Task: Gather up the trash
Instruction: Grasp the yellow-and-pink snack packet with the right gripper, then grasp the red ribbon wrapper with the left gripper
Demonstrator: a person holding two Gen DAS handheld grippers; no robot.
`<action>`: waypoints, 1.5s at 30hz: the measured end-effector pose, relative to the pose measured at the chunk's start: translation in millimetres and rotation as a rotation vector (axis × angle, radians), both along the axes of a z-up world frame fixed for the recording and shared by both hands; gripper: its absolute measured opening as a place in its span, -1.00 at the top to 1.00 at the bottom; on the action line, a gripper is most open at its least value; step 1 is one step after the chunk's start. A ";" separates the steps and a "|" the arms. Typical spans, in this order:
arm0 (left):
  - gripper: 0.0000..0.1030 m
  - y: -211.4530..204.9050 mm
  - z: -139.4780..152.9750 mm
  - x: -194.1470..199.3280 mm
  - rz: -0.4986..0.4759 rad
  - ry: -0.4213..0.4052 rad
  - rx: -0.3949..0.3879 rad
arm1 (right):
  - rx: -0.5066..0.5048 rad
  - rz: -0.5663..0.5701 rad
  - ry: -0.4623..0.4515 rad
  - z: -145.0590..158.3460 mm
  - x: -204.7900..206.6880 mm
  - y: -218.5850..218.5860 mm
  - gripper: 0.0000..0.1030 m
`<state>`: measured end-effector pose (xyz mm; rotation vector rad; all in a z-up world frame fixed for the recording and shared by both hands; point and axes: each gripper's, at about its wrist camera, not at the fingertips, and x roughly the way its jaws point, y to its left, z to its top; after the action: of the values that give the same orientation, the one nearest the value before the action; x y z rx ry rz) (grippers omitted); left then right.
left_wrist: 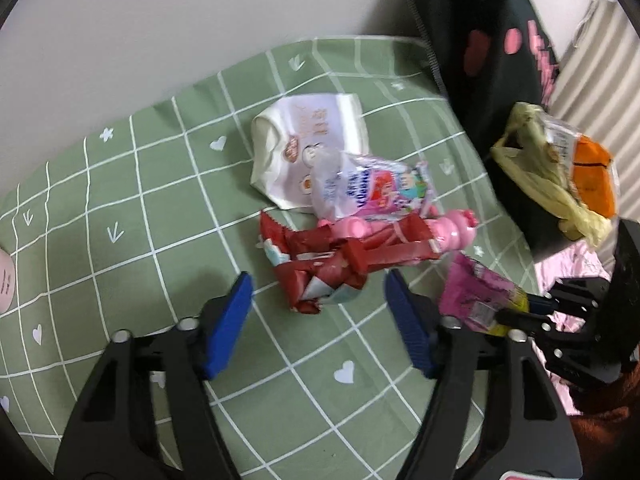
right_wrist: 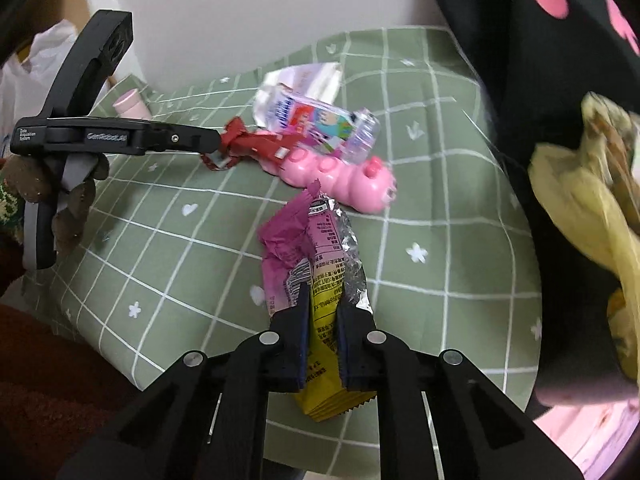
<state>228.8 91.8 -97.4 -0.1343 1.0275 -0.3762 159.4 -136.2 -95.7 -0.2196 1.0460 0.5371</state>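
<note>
Trash lies on a green checked cloth [left_wrist: 120,184]: a red wrapper [left_wrist: 324,264], a pink plastic toy [left_wrist: 404,228], a colourful clear packet [left_wrist: 372,188] and a white bag [left_wrist: 304,144]. My left gripper [left_wrist: 318,292] is open, its blue pads either side of the red wrapper's near end. In the right wrist view the left gripper [right_wrist: 218,142] reaches the red wrapper [right_wrist: 256,142]. My right gripper [right_wrist: 323,312] is shut on a pink and yellow wrapper [right_wrist: 308,256], held above the cloth; it also shows in the left wrist view [left_wrist: 476,292].
A black bag with pink spots [left_wrist: 492,48] stands at the right, holding yellowish trash [left_wrist: 532,160] and an orange packet [left_wrist: 592,176]. A pink cylinder [right_wrist: 132,104] lies at the cloth's far left edge. A white wall [left_wrist: 160,20] is behind.
</note>
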 end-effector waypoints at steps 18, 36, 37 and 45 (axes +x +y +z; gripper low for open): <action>-0.01 46.7 8.0 -0.3 0.137 -0.042 -0.067 | 0.060 -0.054 -0.075 29.2 3.9 -4.1 0.77; -0.09 35.5 0.4 6.2 0.152 -0.026 0.054 | 0.054 -0.156 -0.121 39.8 23.1 -21.2 0.77; -0.09 38.3 -0.1 5.7 0.161 -0.036 0.074 | 0.055 -0.158 -0.121 39.8 23.1 -21.8 0.77; -0.14 71.6 0.0 5.9 0.257 -0.034 -0.053 | 0.055 -0.167 -0.117 37.0 21.8 -25.5 0.77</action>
<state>234.6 163.4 -97.3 -0.3032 0.9531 -0.1711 181.2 -161.7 -58.6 -0.1122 0.9251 0.3969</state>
